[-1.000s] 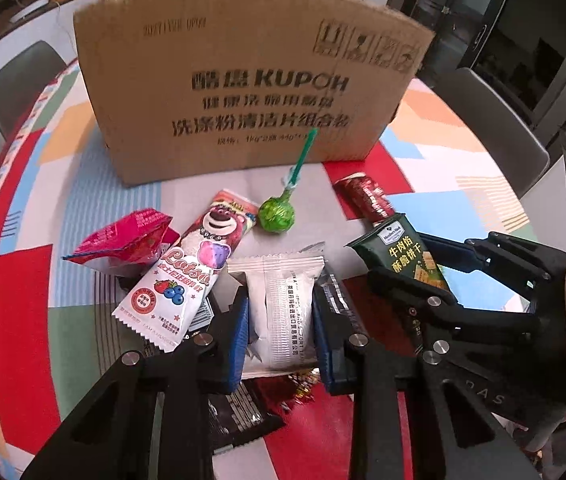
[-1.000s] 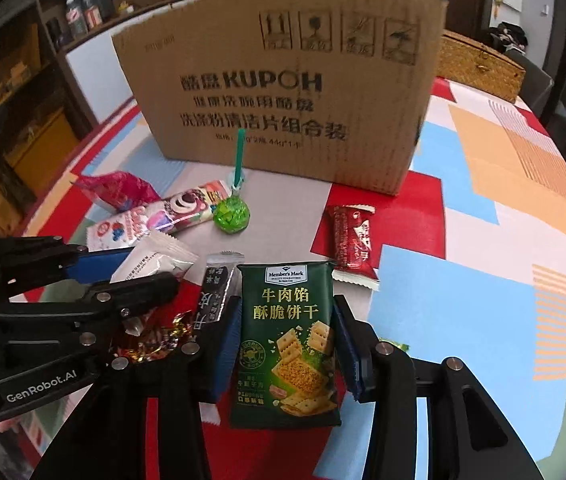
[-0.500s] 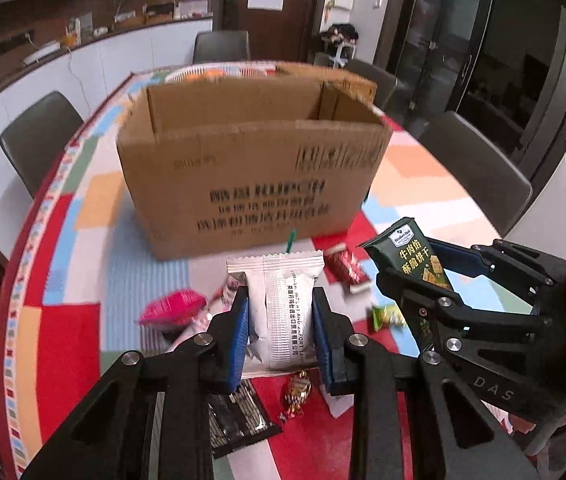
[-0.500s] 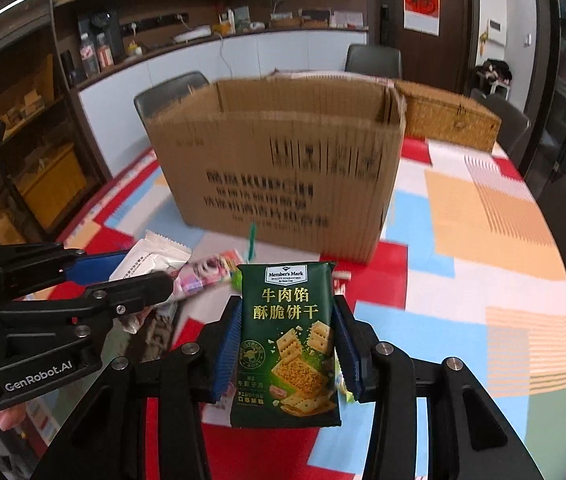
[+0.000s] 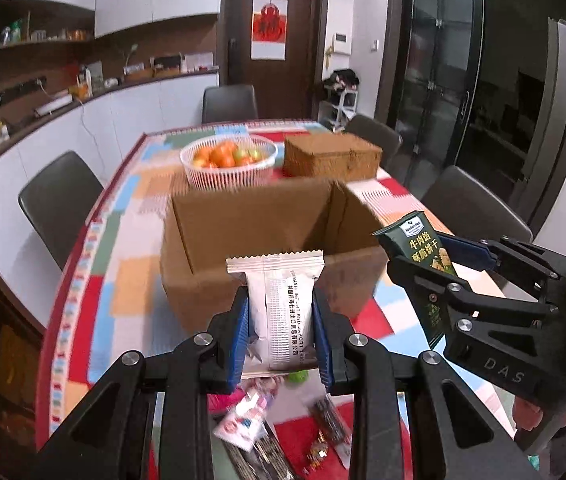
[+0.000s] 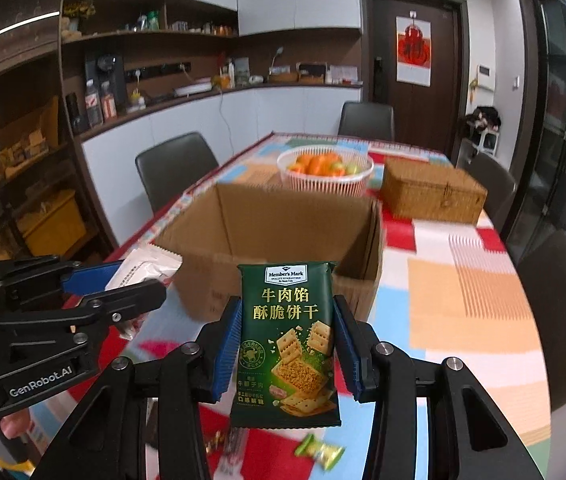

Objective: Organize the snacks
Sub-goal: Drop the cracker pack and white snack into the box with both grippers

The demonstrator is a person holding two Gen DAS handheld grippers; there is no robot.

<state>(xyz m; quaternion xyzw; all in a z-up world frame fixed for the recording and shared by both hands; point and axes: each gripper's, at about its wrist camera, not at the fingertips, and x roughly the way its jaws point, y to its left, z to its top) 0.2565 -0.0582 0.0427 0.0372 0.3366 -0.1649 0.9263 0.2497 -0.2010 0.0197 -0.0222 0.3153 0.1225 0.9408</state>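
Observation:
My left gripper (image 5: 281, 330) is shut on a white snack packet (image 5: 279, 304), held upright above the table. My right gripper (image 6: 287, 342) is shut on a green cracker packet (image 6: 289, 340), also upright. Both hang just in front of the open cardboard box (image 5: 259, 240), whose open top (image 6: 283, 224) shows a bare inside. From the left wrist view the right gripper (image 5: 439, 262) and its green packet (image 5: 423, 248) sit to the right. From the right wrist view the left gripper (image 6: 123, 284) and white packet (image 6: 139, 268) sit to the left. Several loose snacks (image 5: 251, 420) lie blurred on the tablecloth below.
Behind the box stand a white basket of fruit (image 5: 229, 158) and a wicker box (image 5: 331, 156). Dark chairs (image 5: 57, 200) ring the table with its colourful patchwork cloth (image 6: 463, 300). A small green candy (image 6: 321, 450) lies near the front edge. A hand (image 6: 11, 426) shows low at the left.
Both grippers have risen with their packets, from table level up to the height of the box's rim. The box's open top and the far end of the table have come into view.

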